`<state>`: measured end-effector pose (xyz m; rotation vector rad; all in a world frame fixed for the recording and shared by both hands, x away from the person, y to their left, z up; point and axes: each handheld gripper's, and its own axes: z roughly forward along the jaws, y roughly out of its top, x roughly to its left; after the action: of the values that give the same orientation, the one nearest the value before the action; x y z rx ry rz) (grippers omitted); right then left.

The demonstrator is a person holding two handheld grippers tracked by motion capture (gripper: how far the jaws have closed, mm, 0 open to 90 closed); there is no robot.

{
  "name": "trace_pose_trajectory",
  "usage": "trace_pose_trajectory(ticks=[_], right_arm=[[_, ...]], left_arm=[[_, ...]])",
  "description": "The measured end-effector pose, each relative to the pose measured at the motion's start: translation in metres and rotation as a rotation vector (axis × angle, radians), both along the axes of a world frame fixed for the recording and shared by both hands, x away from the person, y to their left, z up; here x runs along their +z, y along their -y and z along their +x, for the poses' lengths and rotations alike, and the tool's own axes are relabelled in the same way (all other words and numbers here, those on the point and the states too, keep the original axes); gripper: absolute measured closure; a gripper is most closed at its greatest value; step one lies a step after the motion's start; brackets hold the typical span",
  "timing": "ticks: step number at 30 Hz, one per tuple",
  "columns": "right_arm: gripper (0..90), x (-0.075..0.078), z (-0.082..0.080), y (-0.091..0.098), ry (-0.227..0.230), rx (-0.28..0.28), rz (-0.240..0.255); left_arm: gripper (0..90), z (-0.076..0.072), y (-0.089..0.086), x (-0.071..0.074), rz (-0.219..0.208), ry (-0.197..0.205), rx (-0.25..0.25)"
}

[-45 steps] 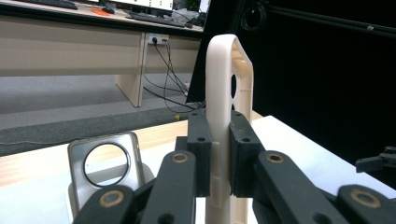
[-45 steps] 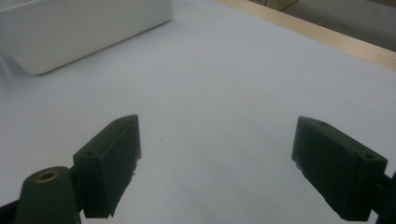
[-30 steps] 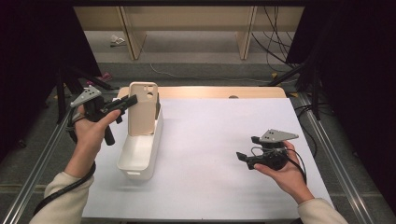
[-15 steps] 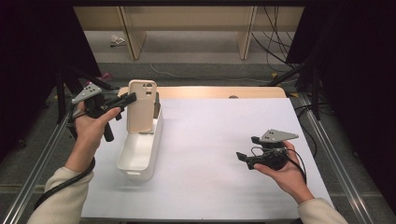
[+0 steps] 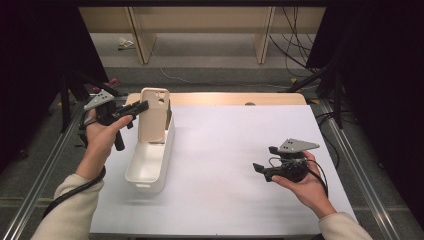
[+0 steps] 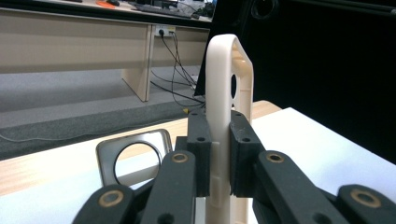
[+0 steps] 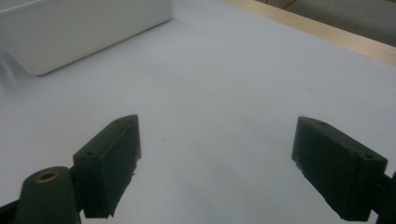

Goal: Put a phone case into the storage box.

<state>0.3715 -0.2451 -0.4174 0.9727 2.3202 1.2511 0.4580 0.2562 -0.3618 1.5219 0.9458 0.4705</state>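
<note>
Phone case [image 5: 154, 116] upright over the white bin [image 5: 150, 165], clamped by left hand-held gripper [image 5: 141, 106]; right hand-held gripper [image 5: 264, 164] wide open, empty.

We saw a table [image 5: 280, 98] with a wooden far edge, covered by a white sheet [image 5: 235, 150]; on the sheet stood a white oblong bin [image 5: 147, 167] (over at its left side).

White table sheet [image 5: 235, 150]; floor cables [image 5: 292, 30]; wooden bench legs [image 5: 142, 42]
</note>
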Motion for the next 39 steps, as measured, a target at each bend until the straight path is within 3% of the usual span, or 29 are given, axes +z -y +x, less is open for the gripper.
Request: trace_pose_trajectory(ticks=[39], right_arm=[[16.3, -0.001, 0.0, 0.0, -0.003, 0.005, 0.002]], left_arm=[[80.9, 0.024, 0.001, -0.031, 0.006, -0.073, 0.004]])
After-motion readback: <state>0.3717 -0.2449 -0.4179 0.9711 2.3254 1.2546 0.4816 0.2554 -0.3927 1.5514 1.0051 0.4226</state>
